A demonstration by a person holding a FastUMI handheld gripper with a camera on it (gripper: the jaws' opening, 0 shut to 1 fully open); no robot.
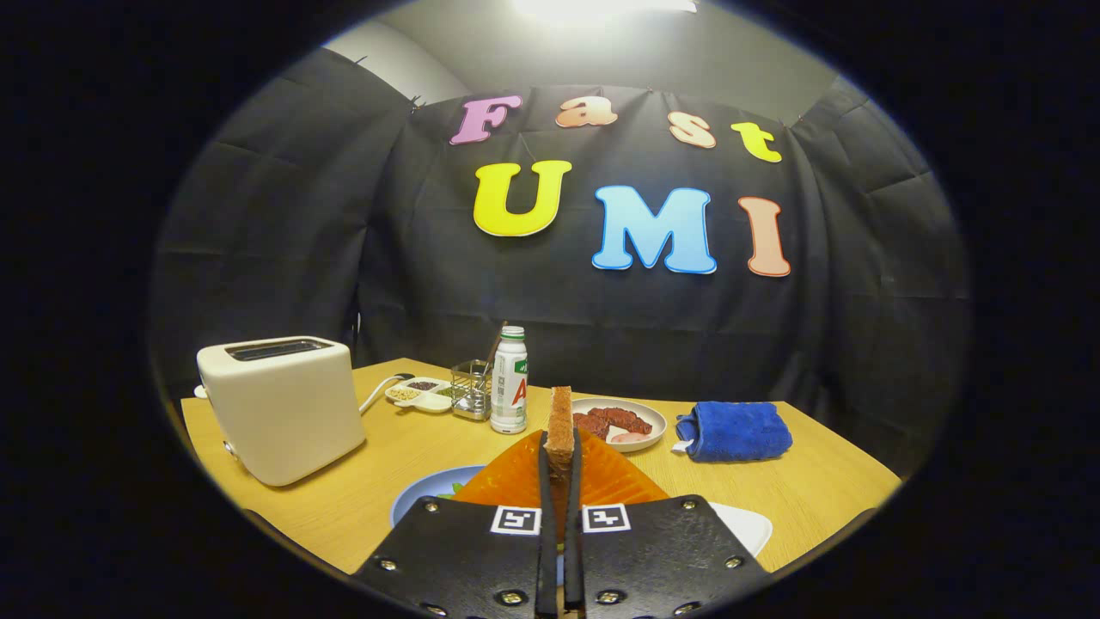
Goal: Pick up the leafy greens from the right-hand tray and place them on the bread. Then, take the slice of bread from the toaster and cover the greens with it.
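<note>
Tongs (560,481) clamp upright bread slice (560,421) before white bottle (510,391) lettered red "A".

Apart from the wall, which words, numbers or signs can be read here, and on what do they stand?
Bottle: label print too blurred to read.
Gripper, fingers shut on the bread slice: two square black-and-white markers, no words.
Toaster and blue towel: no text seen.
</note>
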